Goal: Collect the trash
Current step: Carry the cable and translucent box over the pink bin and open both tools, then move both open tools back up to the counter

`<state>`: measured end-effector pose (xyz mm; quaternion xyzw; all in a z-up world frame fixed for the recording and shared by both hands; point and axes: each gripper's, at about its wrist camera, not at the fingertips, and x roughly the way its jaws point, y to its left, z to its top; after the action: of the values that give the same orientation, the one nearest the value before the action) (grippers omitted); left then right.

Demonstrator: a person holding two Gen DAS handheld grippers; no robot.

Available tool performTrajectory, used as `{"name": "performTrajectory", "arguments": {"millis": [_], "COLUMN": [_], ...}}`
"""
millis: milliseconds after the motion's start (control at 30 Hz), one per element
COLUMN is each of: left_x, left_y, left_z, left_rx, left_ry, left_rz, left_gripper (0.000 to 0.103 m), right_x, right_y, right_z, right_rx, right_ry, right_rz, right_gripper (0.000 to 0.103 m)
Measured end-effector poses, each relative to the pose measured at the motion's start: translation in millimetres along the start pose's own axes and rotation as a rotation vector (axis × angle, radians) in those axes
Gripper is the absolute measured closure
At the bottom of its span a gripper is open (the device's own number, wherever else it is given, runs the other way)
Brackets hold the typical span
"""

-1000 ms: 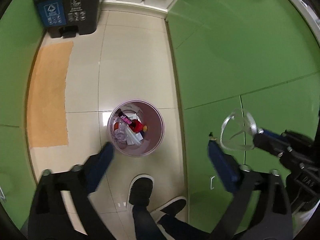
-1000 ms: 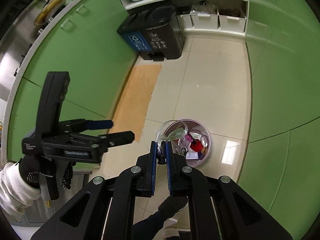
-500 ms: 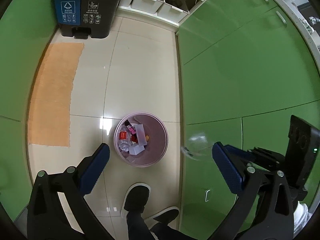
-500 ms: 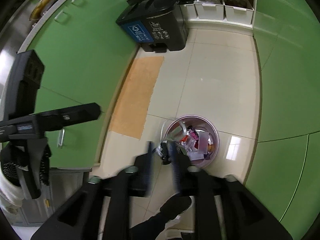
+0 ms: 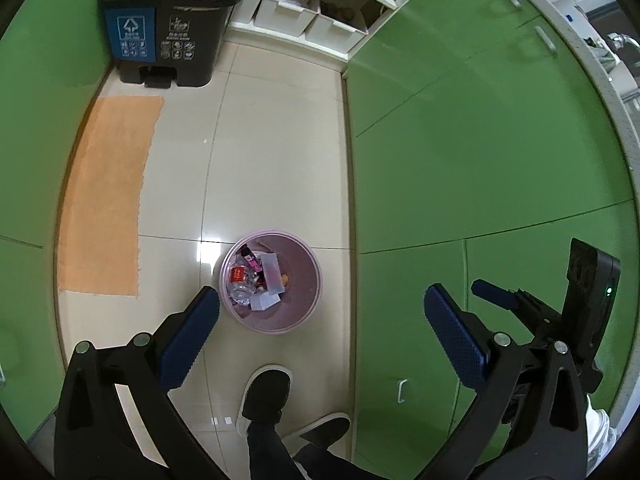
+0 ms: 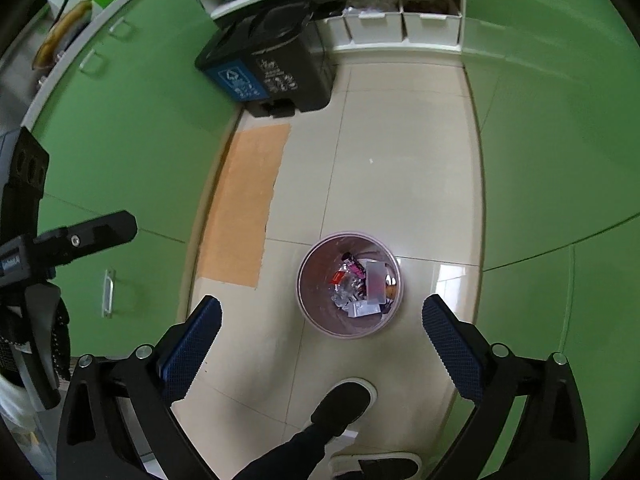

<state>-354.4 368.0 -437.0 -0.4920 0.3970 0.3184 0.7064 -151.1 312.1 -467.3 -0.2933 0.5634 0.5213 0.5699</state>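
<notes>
A round pink waste bin [image 5: 304,292] stands on the tiled floor, holding clear plastic, white cartons and red and pink wrappers; it also shows in the right wrist view [image 6: 320,320]. My left gripper [image 5: 320,328] hangs high above the floor, open wide and empty, the bin just beyond its left finger. My right gripper [image 6: 320,332] is open wide and empty, directly above the bin's near rim. The right gripper's fingers [image 5: 492,294] appear at the right of the left wrist view; the left gripper's finger [image 6: 100,228] appears at the left of the right wrist view.
Green cabinets [image 5: 460,140] line both sides of a narrow aisle. A black and blue pedal bin [image 5: 168,28] and white storage boxes [image 5: 288,12] stand at the far end. An orange mat [image 5: 108,192] lies on the left. The person's shoes [image 5: 268,396] are below the grippers.
My right gripper was shut on a clear plastic piece; it has opened wide and the piece is gone from its jaws. Both grippers have risen higher above the bin.
</notes>
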Motion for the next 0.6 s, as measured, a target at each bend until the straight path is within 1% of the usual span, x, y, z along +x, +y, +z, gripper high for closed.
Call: {"name": "performTrajectory", "arguments": {"millis": [100, 267, 367, 433, 467, 600], "left_x": [-23, -75, -113, -141, -150, -191], "left_y": [-21, -66, -100, -129, -138, -189], "left_z": [2, 7, 8, 7, 7, 6], "left_rx": [0.031, 0.09, 0.133, 0.175, 0.19, 0.271], "left_ry": [-0.009, -0.038, -0.063, -0.087, -0.095, -0.127], "left_rz": [0.0, -0.011, -0.02, -0.029, -0.034, -0.056], "left_gripper": [0.003, 0.003, 0.003, 0.003, 0.003, 0.003], "right_x": [-33, -114, -162, -201, -224, -290], "right_y": [3, 15, 21, 22, 22, 14], "right_z": [2, 7, 7, 6, 3, -6], "right_rx": [0.006, 0.026, 0.038, 0.054, 0.064, 0.096], "right_ry": [-0.027, -0.103, -0.147, -0.184, -0.206, -0.273], "right_rz": [-0.004, -0.016, -0.027, -0.032, -0.035, -0.064], "right_gripper": [0.007, 0.006, 0.006, 0.006, 0.006, 0.006]}}
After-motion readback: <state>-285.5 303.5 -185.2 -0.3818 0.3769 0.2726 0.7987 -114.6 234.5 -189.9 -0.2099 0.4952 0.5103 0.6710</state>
